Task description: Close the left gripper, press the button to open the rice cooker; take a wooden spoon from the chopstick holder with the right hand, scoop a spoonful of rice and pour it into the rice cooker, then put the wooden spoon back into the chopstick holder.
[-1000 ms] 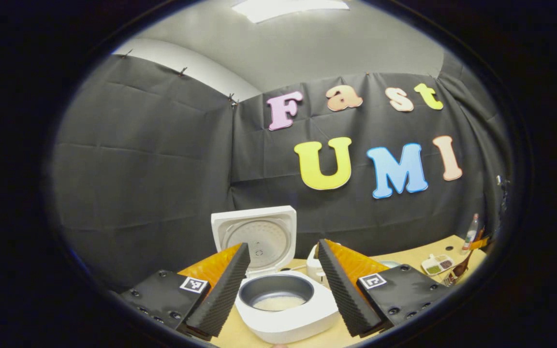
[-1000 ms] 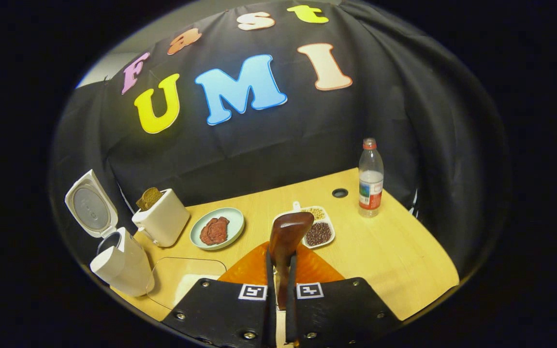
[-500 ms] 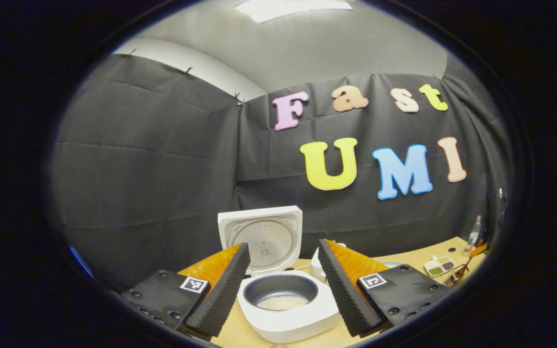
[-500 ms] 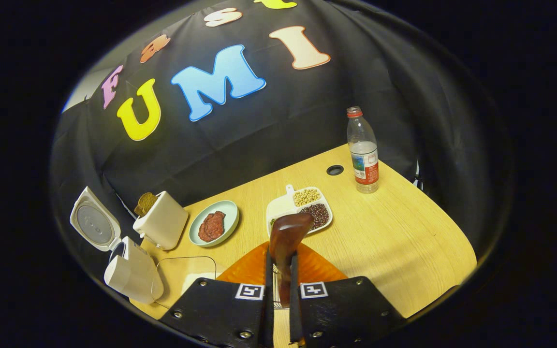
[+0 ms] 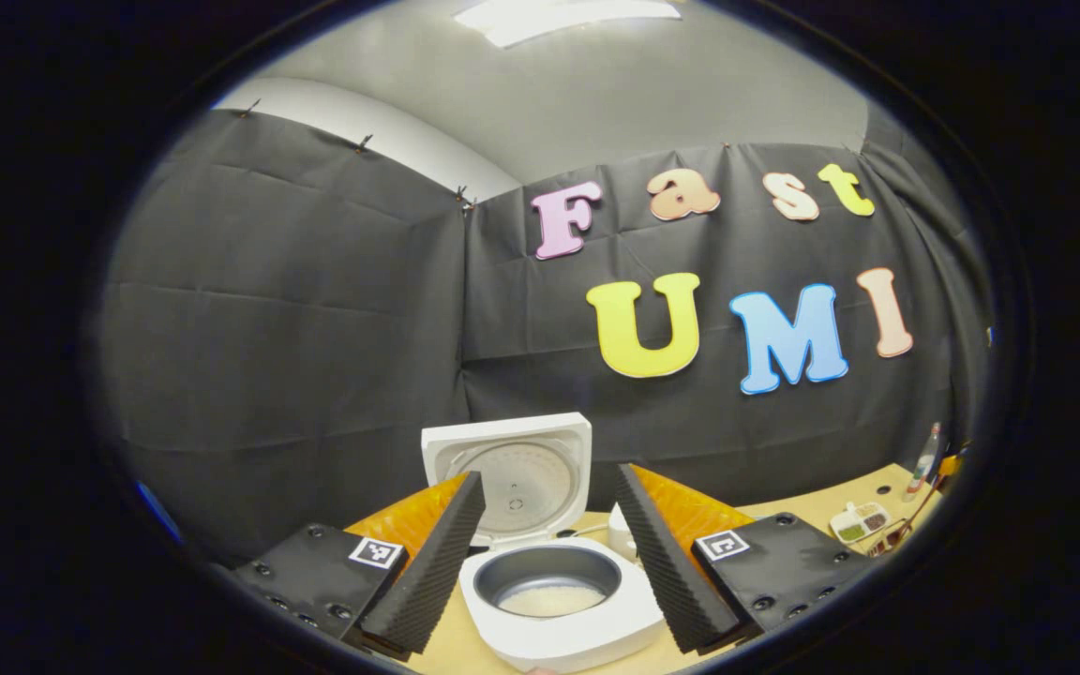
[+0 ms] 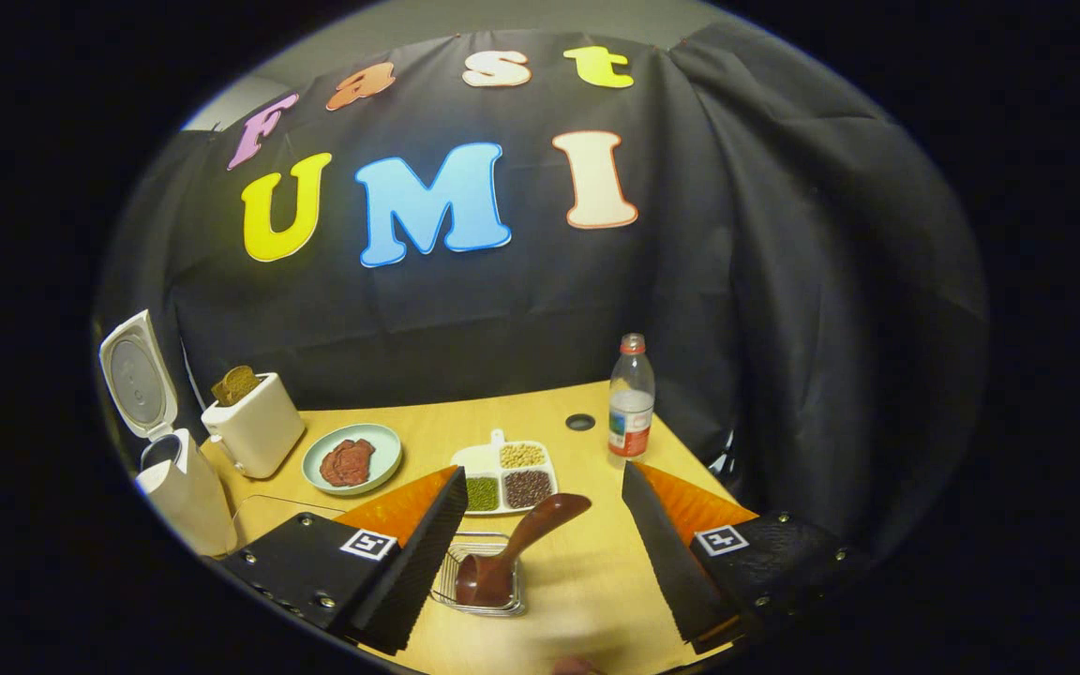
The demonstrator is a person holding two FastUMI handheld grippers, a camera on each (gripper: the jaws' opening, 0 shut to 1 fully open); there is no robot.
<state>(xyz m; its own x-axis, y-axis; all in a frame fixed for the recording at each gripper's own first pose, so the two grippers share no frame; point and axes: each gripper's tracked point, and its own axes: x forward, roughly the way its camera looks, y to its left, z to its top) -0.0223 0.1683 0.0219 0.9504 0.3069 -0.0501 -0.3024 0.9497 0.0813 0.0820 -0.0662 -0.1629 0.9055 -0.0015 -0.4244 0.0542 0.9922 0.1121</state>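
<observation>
Gaping wide, right hand-held gripper empty, wooden spoon leaning in chopstick holder; left hand-held gripper apart too.

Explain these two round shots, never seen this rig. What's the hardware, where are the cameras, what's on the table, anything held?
There is no robot arm: a person carries a two-finger gripper in each hand, and a fisheye camera rides on each, looking out along its fingers.

Left gripper view: the left gripper is open and holds nothing. Beyond it stands the rice cooker, lid up, with rice in the pot.

Right gripper view: the right gripper is open too. The wooden spoon leans in the wire holder, held by neither finger.

Also on the table: a toaster, a plate of meat, a divided dish of beans and a bottle.
</observation>
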